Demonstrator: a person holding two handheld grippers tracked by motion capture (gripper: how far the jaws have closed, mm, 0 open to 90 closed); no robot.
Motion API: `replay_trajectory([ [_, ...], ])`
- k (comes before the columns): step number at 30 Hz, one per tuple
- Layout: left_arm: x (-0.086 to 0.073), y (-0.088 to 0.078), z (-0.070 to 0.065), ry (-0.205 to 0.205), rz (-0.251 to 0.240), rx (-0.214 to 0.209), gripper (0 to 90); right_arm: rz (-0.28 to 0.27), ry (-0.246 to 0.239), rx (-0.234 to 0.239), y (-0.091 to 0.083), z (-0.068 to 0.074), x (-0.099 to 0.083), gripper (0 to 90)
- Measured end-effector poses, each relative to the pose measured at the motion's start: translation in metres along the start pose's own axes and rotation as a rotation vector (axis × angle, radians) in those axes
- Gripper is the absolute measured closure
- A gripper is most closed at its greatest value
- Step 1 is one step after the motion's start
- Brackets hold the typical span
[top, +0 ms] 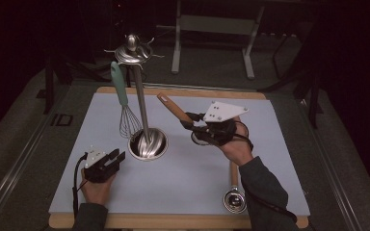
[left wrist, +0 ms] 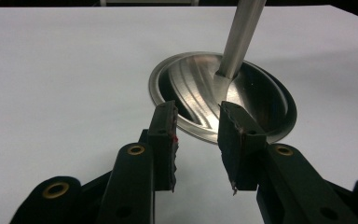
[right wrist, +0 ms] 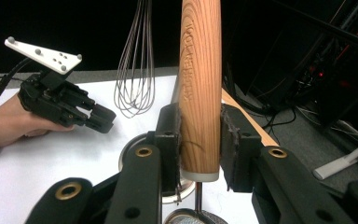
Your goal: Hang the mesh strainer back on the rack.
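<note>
Wooden handle (right wrist: 199, 93) clamped in right gripper (right wrist: 200, 140) fingers, utensil head hidden, left gripper (left wrist: 198, 144) fingers apart.

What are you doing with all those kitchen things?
A person holds a hand-held gripper in each hand. The right hand-held gripper is clamped on the wooden handle of a kitchen tool, lifted above the white mat. The left hand-held gripper rests open on the mat, pointing at the round metal base of a utensil stand. A whisk with a green handle hangs from the stand's top. A metal scoop lies near the table's front edge.
</note>
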State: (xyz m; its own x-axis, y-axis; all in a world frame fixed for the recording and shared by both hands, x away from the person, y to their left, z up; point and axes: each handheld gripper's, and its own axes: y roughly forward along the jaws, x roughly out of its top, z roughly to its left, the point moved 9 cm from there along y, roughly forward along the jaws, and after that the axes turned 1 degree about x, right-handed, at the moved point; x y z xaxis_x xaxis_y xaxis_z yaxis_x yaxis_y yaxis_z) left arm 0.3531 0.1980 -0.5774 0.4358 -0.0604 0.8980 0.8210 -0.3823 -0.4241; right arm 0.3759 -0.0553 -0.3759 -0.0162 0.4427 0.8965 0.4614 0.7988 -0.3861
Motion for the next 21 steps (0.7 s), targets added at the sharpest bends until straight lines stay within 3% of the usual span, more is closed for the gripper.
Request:
replay_trajectory([
  [5, 0.0, 0.0, 0.0, 0.0, 0.0, 0.0, 67.5, -0.019, 0.016, 0.01, -0.001, -0.002, 0.004, 70.7],
  [21, 0.0, 0.0, 0.0, 0.0, 0.001, 0.0, 67.4, -0.079, 0.001, 0.012, -0.006, -0.007, 0.029, 70.7],
])
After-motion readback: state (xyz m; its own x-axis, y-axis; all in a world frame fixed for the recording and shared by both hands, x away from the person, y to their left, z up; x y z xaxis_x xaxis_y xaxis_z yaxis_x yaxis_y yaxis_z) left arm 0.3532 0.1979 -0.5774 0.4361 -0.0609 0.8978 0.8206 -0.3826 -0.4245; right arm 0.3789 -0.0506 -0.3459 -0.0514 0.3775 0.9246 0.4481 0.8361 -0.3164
